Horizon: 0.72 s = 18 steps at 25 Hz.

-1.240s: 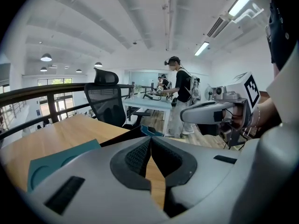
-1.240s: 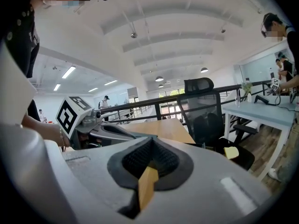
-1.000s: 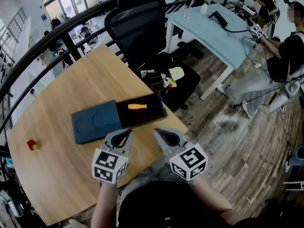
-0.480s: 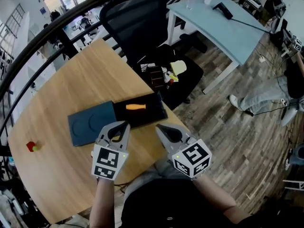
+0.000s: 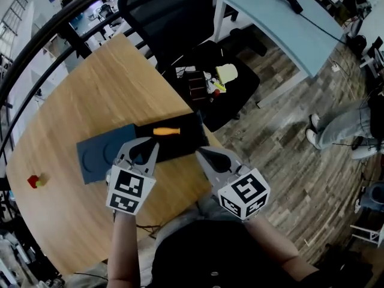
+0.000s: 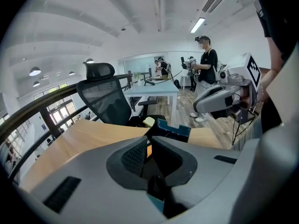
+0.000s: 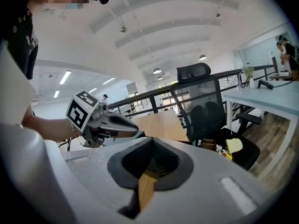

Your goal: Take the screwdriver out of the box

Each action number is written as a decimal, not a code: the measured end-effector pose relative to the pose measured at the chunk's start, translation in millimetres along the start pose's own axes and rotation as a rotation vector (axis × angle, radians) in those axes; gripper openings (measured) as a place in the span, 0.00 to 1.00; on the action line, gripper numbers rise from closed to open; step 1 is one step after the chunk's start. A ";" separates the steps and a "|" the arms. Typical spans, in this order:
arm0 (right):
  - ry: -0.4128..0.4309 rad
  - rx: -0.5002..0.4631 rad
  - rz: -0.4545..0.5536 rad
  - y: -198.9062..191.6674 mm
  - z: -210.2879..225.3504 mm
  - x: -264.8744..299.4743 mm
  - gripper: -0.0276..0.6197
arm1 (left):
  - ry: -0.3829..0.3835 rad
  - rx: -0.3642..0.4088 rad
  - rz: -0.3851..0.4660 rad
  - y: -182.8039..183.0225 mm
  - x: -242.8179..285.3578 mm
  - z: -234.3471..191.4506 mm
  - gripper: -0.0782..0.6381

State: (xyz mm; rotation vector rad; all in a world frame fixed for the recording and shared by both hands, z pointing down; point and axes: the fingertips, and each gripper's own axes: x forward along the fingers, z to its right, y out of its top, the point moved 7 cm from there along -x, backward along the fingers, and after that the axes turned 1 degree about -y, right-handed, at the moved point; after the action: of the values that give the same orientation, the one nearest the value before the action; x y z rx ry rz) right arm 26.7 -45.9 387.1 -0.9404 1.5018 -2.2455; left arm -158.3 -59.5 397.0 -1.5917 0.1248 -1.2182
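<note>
Nearest the person, the left gripper (image 5: pixel 149 144) and the right gripper (image 5: pixel 201 153) hang side by side over the near part of the desk (image 5: pixel 78 101), each with its jaws pressed together and nothing between them. Take the box (image 5: pixel 192 138) as the landmark. The left gripper's tip sits over the box's near rim, about where the dark tray meets the blue lid (image 5: pixel 99 159) that lies flat against the box's left end. The right gripper's tip is just off the box's near right corner, over bare wood.

Inside the box, toward its far left part, lies the screwdriver (image 5: pixel 166 131), its orange handle plain against the dark lining. Its long axis runs along the box's length, left to right across the head view. The shaft is too dark to make out.

The screwdriver therefore lies just ahead of the left gripper and slightly to its right, crosswise to the line that gripper points along. From the right gripper it lies ahead and well to the left, so the left gripper is the nearer one. I judge that it must open, then go forward and down into the box. It will likely need a turn of the wrist too, so the jaws close across the handle and not along it
</note>
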 end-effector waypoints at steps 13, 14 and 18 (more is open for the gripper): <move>0.007 0.023 -0.023 2.5 34.6 18.8 0.04 | -0.064 0.320 -0.273 1.6 58.8 -1.9 0.23; 0.006 0.025 -0.025 2.2 37.3 20.1 0.04 | -0.075 0.346 -0.298 0.0 63.5 -0.6 0.23; 0.009 0.033 -0.036 0.5 44.1 25.1 0.04 | -0.101 0.429 -0.372 -7.3 78.0 2.5 0.23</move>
State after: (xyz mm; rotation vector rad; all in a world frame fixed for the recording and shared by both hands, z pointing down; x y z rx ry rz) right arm 36.6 -91.7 406.6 -0.9568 1.4581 -2.2956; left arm -123.2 -103.1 451.9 -1.3235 -0.4884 -1.3335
